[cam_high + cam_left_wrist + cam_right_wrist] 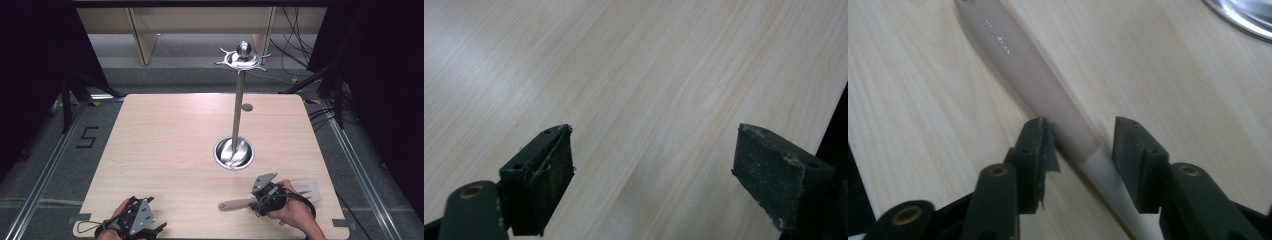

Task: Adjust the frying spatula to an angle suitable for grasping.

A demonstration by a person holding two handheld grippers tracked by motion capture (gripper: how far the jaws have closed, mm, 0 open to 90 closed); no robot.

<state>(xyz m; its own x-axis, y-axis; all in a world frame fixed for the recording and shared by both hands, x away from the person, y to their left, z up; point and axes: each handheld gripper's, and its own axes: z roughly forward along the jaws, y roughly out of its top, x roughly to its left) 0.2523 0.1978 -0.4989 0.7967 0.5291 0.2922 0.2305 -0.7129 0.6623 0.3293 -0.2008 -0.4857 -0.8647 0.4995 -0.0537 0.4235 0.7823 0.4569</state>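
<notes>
— Spatula [1048, 95] first: where does it lie?
— Flat on the bench [165, 145], its handle running between the right gripper [1083, 145] fingers [1035, 150], slotted blade [306, 189] beyond the hand.
— Clamped?
— No. Those fingers stand part open, straddling the handle; one pad seems to brush it, the other stands just clear.
— And the left gripper [651, 170]?
— Fingers [549, 175] spread wide over bare bench, holding nothing.
— Anything ahead?
— A steel stand [239, 100] with a round base, beyond the right fingers.

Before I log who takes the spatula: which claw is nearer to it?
Right. The right claw straddles the spatula at its handle, jaws either side. The left claw sits open at the table's near left edge, well apart from it.
</notes>
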